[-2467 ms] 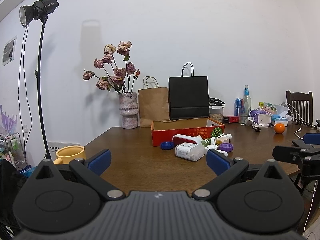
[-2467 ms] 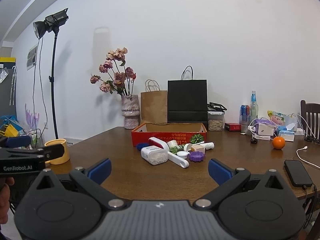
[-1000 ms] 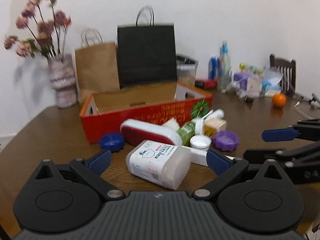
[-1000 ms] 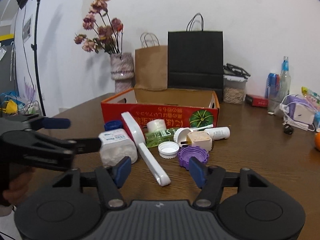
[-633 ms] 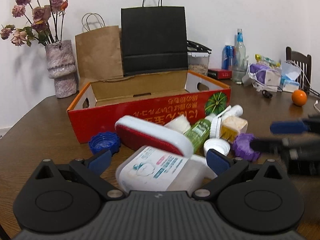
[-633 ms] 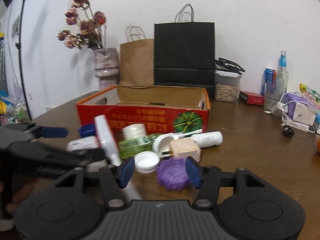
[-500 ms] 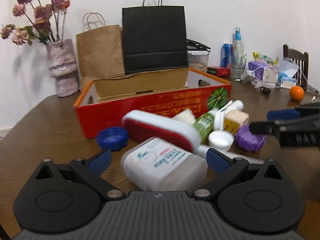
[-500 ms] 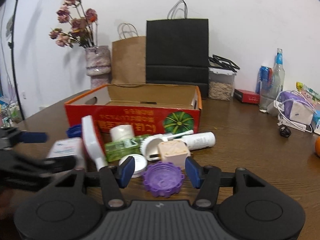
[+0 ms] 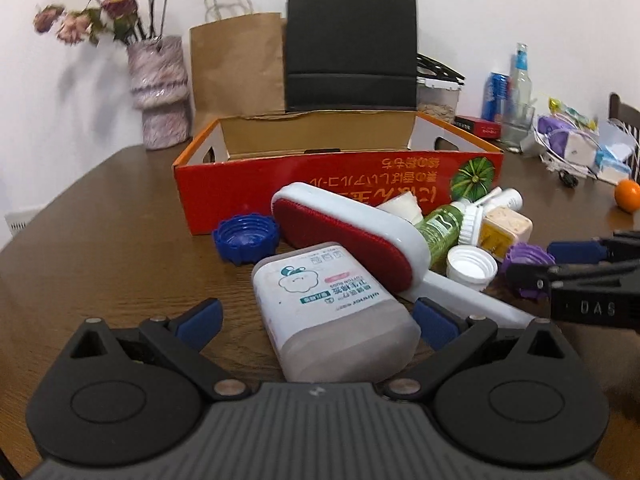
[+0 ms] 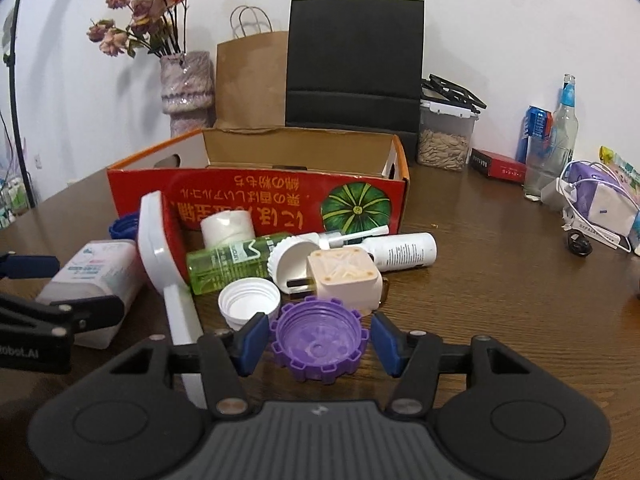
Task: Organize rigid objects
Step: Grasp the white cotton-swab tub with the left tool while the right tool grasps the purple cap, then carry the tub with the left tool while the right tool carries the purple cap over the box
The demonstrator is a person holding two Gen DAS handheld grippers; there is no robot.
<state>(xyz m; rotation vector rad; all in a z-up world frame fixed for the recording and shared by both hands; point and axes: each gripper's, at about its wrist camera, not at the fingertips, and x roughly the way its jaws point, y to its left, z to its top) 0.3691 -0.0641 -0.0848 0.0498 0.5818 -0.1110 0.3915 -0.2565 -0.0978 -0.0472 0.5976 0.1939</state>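
Between right gripper (image 10: 318, 340) pads | ridged purple cap (image 10: 319, 338) (translucent plastic) | untouched

orange (image 9: 629, 196) cut by right edge, flowers (image 9: 100, 4) blurred, box (image 10: 256, 196) floor hidden

The red box (image 10: 256, 196) at the desk's back carries orange Japanese lettering, printed upside down, beside a green pumpkin picture. The white tub (image 9: 332, 304) near the front edge bears "COTTON BUDS" in small print, upside down to the left camera. The right gripper (image 9: 592, 280) reads "DAS"; the left gripper (image 10: 40, 320) shows "obot.AI".
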